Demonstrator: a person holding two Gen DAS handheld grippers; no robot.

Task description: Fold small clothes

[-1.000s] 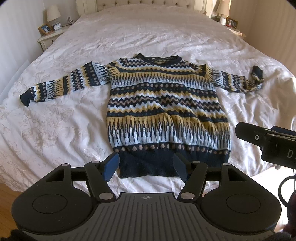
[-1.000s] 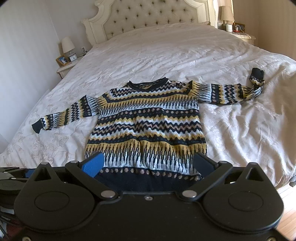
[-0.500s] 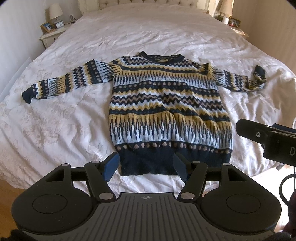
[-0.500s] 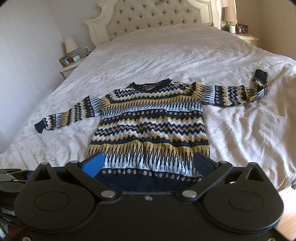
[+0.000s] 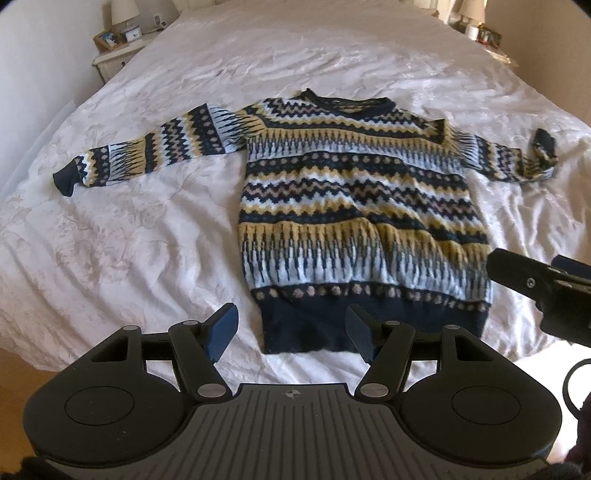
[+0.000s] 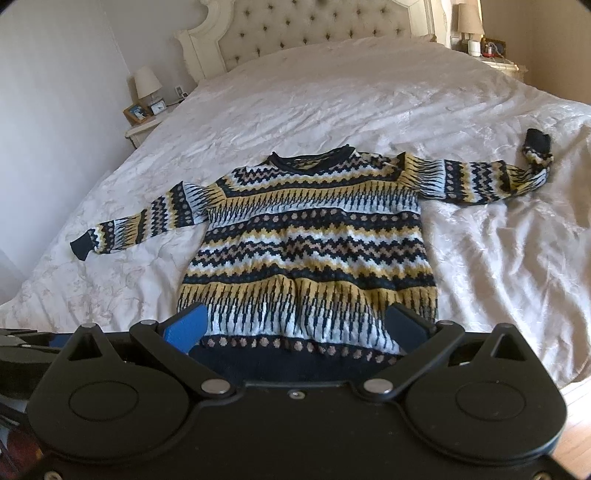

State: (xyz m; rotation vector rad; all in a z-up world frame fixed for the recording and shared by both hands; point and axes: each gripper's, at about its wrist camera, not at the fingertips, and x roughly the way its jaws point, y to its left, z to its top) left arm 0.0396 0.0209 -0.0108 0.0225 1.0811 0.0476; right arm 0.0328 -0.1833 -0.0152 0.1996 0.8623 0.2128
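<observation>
A knitted sweater (image 5: pixel 351 206) (image 6: pixel 314 251) in navy, yellow, white and tan zigzag bands lies flat, front up, on the white bed (image 5: pixel 147 240) (image 6: pixel 498 258). Both sleeves are spread sideways; the right cuff (image 5: pixel 541 146) is folded back on itself. My left gripper (image 5: pixel 291 334) hovers open above the navy hem's left part, nothing between its fingers. My right gripper (image 6: pixel 299 326) is open too, above the sweater's lower body, holding nothing. Part of the right gripper's body (image 5: pixel 535 288) shows at the right edge of the left wrist view.
A tufted headboard (image 6: pixel 314 33) stands at the far end. A nightstand (image 6: pixel 147 122) with a lamp, clock and photo frame is at the far left, another nightstand (image 6: pixel 495 55) at the far right. Wooden floor (image 6: pixel 576 406) shows by the bed's near edge.
The sweater has shifted right and slightly up in the left wrist view as the left gripper moved leftwards along the hem. Both grippers stay open; the right view is almost unchanged.
</observation>
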